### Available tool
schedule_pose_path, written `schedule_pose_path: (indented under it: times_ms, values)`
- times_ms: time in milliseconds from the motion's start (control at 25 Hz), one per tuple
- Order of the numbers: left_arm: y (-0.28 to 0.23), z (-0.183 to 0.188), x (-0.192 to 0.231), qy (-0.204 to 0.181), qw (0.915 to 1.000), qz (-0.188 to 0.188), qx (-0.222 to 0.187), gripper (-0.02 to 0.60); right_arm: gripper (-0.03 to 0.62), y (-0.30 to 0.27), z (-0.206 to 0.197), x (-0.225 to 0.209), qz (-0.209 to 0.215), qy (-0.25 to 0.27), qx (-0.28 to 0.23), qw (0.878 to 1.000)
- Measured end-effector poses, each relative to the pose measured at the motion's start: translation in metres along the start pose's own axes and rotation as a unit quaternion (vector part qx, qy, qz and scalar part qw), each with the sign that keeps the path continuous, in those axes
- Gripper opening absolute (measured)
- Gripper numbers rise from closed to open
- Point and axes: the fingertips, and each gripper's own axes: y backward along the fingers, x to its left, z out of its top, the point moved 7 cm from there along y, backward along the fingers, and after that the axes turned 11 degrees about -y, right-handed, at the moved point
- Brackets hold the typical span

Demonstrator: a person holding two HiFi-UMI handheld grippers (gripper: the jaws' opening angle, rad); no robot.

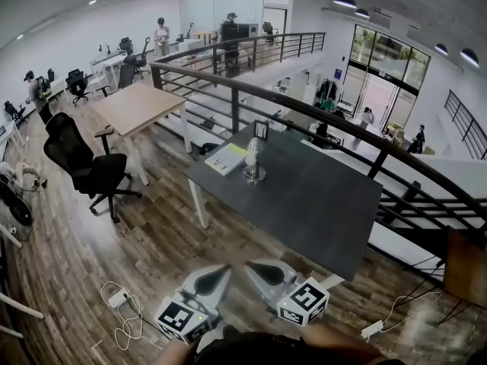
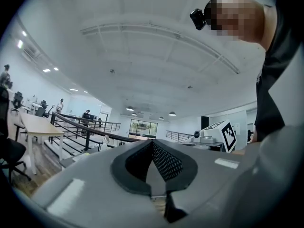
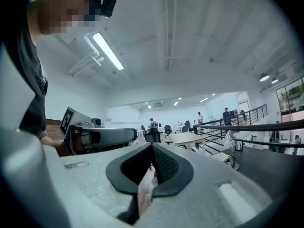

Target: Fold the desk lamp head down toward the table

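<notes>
Closest, down low, the left gripper (image 1: pixel 215 278) and the right gripper (image 1: pixel 264 272) sit side by side above the wood floor (image 1: pixel 152 234). Both have their jaws pressed together with nothing in them. Well apart from them, the desk lamp (image 1: pixel 253 160) stands on the dark table (image 1: pixel 319 196), near its far corner, just beside a yellow pad (image 1: pixel 227 158).

bright, even light from ceiling lamps (image 1: pixel 344 1) and tall windows (image 1: pixel 384 59). strong fisheye bending, dark corners, soft shadows.
</notes>
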Motion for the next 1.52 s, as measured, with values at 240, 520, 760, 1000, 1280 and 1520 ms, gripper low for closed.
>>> schedule_pose_path:
  times_ms: [240, 520, 760, 1000, 1280, 1520]
  values:
    - [0.000, -0.003, 0.040, 0.001, 0.9999, -0.014, 0.007, 0.002, 0.003, -0.042, -0.003, -0.007, -0.007, -0.009, 0.004, 1.000]
    - [-0.008, -0.020, 0.075, 0.019, 0.9997, -0.015, 0.009, 0.002, 0.003, -0.069, -0.006, -0.028, -0.028, -0.017, 0.002, 0.999]
    - [-0.034, -0.023, 0.105, 0.015, 0.9997, -0.010, 0.014, 0.002, 0.003, -0.090, 0.000, -0.065, -0.029, -0.029, 0.002, 0.999]
    - [-0.075, -0.032, 0.133, 0.013, 0.9996, 0.001, 0.024, 0.002, 0.002, -0.113, 0.014, -0.117, -0.017, -0.037, -0.003, 0.999]
    - [-0.147, -0.038, 0.168, 0.015, 0.9993, 0.015, 0.029, 0.002, 0.003, -0.135, 0.034, -0.194, -0.004, -0.044, 0.005, 0.999]
    - [-0.215, -0.037, 0.185, 0.009, 0.9994, 0.015, 0.029, 0.002, 0.002, -0.138, 0.059, -0.258, 0.000, -0.038, 0.004, 0.999]
